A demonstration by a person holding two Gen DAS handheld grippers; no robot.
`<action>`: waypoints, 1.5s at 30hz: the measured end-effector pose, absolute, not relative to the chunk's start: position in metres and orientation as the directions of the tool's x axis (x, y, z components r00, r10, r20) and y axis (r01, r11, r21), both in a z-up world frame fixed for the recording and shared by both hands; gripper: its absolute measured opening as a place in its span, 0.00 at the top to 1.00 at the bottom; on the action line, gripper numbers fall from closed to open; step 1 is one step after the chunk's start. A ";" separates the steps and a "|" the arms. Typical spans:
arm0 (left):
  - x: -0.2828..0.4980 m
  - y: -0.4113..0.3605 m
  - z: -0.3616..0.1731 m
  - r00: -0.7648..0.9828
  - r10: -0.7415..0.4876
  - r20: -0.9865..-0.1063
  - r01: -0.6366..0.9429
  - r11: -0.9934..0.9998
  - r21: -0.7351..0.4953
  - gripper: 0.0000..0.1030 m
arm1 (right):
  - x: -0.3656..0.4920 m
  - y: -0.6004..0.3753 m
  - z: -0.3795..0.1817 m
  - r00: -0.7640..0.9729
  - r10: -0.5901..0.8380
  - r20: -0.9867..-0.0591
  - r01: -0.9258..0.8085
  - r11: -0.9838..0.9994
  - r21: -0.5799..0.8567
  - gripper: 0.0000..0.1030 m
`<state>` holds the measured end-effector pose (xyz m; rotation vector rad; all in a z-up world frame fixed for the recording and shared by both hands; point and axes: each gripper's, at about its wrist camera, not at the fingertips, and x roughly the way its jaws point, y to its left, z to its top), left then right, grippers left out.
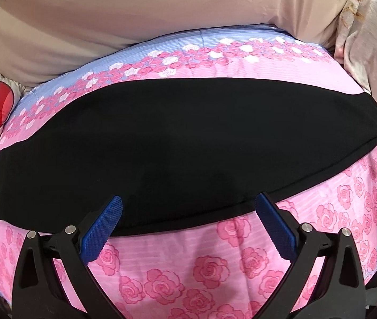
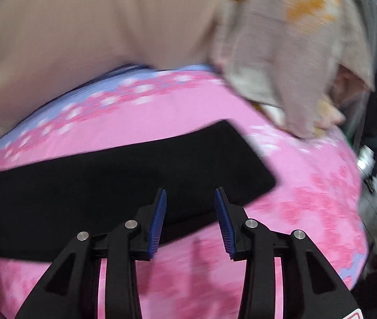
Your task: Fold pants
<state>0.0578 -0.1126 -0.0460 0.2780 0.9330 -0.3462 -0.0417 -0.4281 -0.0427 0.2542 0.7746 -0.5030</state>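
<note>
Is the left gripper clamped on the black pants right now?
No: the left gripper has its jaws spread wide over the near edge of the flat black fabric pants, pinching nothing.

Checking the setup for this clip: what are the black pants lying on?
The black pants lie flat on a pink rose-print bedspread, which shows all around them. The patch of bedspread directly beneath is covered, so nothing there can be seen.

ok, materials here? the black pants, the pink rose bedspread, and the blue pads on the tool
Black pants: matte, soft fabric, probably a knit; no sheen, weave not resolvable.
Pink rose bedspread: printed woven cloth, fine horizontal ribbing, likely cotton or a blend.
Blue pads on the left tool: textured rubber or plastic, with a knurled grid; the frames look like hard black plastic with metal pins.
</note>
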 end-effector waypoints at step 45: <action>0.084 0.043 -0.040 0.589 0.034 -0.807 0.137 0.980 0.141 0.05 | 0.056 -0.144 -0.067 0.578 0.283 -0.766 -0.236 0.956 0.174 0.75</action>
